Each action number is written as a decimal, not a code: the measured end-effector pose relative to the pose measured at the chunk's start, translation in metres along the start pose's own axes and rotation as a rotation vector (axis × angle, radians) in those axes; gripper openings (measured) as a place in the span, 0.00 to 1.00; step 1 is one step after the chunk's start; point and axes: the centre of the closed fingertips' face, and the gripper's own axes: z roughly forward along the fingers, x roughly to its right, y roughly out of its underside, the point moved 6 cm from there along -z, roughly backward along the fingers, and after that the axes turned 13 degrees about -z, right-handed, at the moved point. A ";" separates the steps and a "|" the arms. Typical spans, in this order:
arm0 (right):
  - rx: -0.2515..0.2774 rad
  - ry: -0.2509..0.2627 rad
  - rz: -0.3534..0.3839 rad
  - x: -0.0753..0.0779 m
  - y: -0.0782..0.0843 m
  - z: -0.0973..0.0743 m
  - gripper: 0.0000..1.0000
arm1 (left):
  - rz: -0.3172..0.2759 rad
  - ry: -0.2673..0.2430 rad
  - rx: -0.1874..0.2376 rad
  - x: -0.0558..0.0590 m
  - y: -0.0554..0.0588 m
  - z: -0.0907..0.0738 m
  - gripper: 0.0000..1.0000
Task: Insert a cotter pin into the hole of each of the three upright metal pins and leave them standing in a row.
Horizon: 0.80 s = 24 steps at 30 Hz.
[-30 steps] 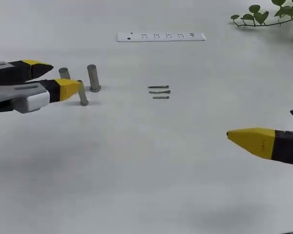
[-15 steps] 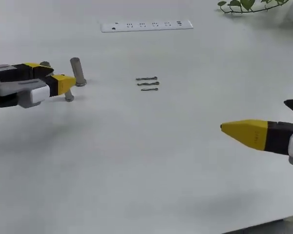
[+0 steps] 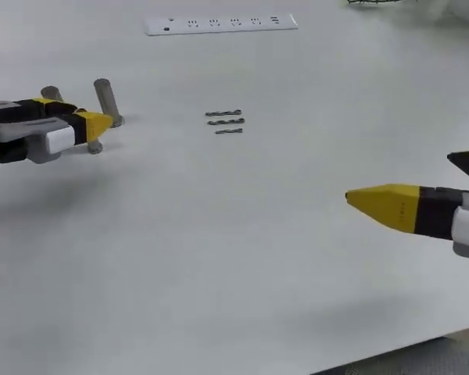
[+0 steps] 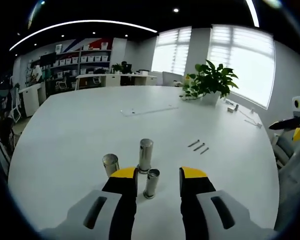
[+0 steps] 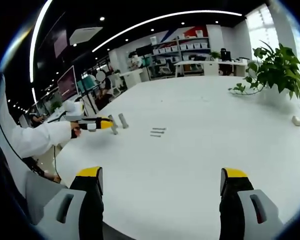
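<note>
Three grey metal pins stand upright at the table's left: a tall pin (image 3: 105, 100), one behind (image 3: 51, 94), and a short pin (image 3: 94, 146) nearest me. My left gripper (image 3: 94, 117) is open, its jaws straddling the short pin (image 4: 152, 182) with a gap on each side. The tall pin (image 4: 146, 154) and the third pin (image 4: 110, 164) stand just beyond the left gripper (image 4: 157, 174). Three cotter pins (image 3: 223, 121) lie side by side mid-table, also visible as cotter pins (image 5: 157, 132). My right gripper (image 3: 399, 177) hovers wide open at the right, far from them, holding nothing (image 5: 162, 172).
A white power strip (image 3: 221, 23) lies at the table's far side. A potted plant (image 4: 210, 80) stands near the far right corner. The table's front edge (image 3: 453, 344) runs close under my right gripper. A sleeved arm (image 5: 40, 137) holds the left gripper.
My left gripper has advanced toward the pins so the short pin now sits between its jaws, which look closer together. The head camera tilted; the right gripper barely moved.
</note>
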 end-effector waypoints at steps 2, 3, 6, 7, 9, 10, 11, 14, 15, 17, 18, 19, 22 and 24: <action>0.001 0.005 0.004 0.001 0.000 0.000 0.96 | 0.003 -0.002 -0.002 0.004 0.001 0.000 0.30; 0.003 0.009 0.007 0.002 0.000 0.000 0.96 | 0.003 -0.001 -0.003 0.004 0.002 0.001 0.29; 0.004 0.023 0.005 0.004 -0.001 -0.001 0.96 | -0.002 -0.006 -0.016 0.004 0.005 0.003 0.29; 0.004 0.025 0.001 0.005 -0.001 -0.001 0.96 | -0.003 -0.010 -0.021 0.003 0.007 0.003 0.28; 0.005 0.027 -0.004 0.005 -0.002 -0.002 0.96 | -0.003 -0.011 -0.033 0.003 0.010 0.004 0.26; 0.007 0.027 -0.005 0.005 -0.003 -0.002 0.96 | -0.002 -0.010 -0.036 0.004 0.011 0.005 0.26; 0.007 0.028 -0.005 0.006 -0.003 -0.002 0.96 | 0.000 -0.008 -0.042 0.004 0.013 0.006 0.25; 0.008 0.027 -0.004 0.005 -0.003 -0.002 0.96 | -0.007 -0.015 -0.052 0.005 0.016 0.007 0.22; 0.007 0.026 -0.003 0.005 -0.002 -0.002 0.96 | 0.001 -0.018 -0.049 0.006 0.016 0.008 0.20; 0.006 0.023 -0.004 0.004 -0.002 -0.001 0.96 | 0.001 -0.024 -0.044 0.007 0.015 0.008 0.18; 0.006 0.023 -0.004 0.004 -0.002 -0.001 0.96 | -0.006 -0.024 -0.042 0.007 0.015 0.008 0.18; 0.007 0.023 -0.003 0.004 -0.002 -0.001 0.96 | -0.007 -0.027 -0.042 0.007 0.015 0.008 0.16; 0.008 0.017 -0.001 0.003 -0.002 -0.001 0.96 | -0.012 -0.050 -0.040 0.005 0.015 0.007 0.08; 0.007 0.016 -0.001 0.002 -0.002 0.000 0.96 | -0.046 -0.041 -0.041 0.006 0.015 0.006 0.08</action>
